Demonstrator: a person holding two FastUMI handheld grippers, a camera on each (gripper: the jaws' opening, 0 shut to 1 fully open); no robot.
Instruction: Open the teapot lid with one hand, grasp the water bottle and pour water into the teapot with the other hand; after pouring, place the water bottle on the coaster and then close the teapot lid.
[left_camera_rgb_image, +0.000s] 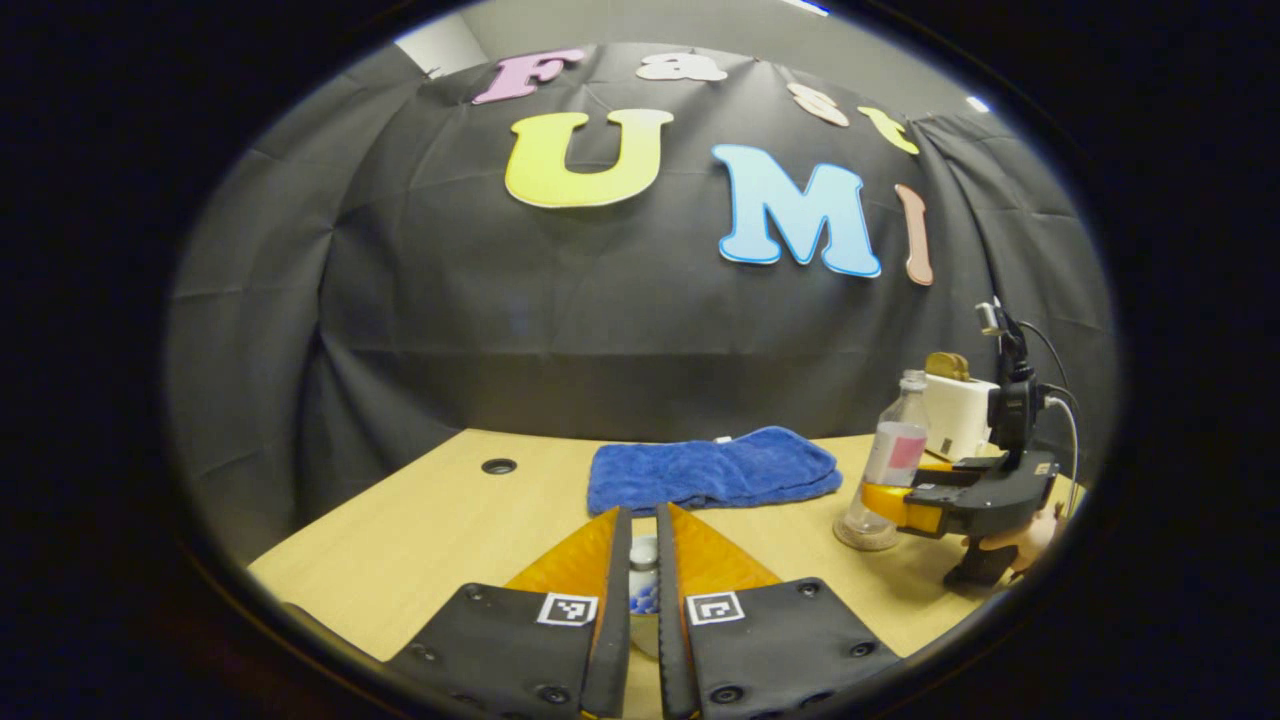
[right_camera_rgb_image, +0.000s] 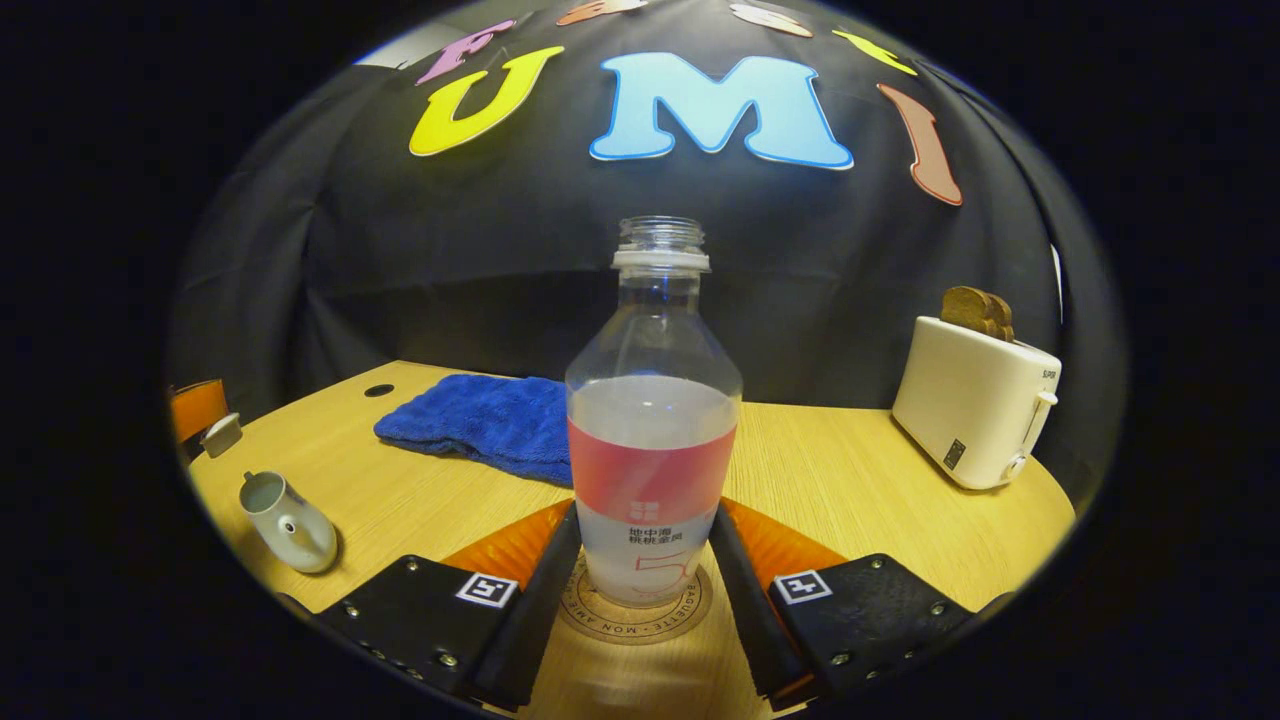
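A clear water bottle (right_camera_rgb_image: 652, 430) with a pink label and no cap stands upright on a round coaster (right_camera_rgb_image: 635, 605). My right gripper (right_camera_rgb_image: 645, 515) has one finger against each side of the bottle's lower body. The left gripper view shows that bottle (left_camera_rgb_image: 893, 455), its coaster (left_camera_rgb_image: 866, 537) and the right gripper (left_camera_rgb_image: 905, 500) at the right of the table. My left gripper (left_camera_rgb_image: 644, 515) is almost shut on a small white and blue teapot lid (left_camera_rgb_image: 643, 580). The white teapot (right_camera_rgb_image: 288, 520) sits lidless at the near left of the table.
A folded blue towel (left_camera_rgb_image: 712, 470) lies at the back middle of the wooden table (right_camera_rgb_image: 850, 480). A white toaster (right_camera_rgb_image: 975, 405) holding bread stands at the back right. There is a round cable hole (left_camera_rgb_image: 498, 466) at the far left of the table.
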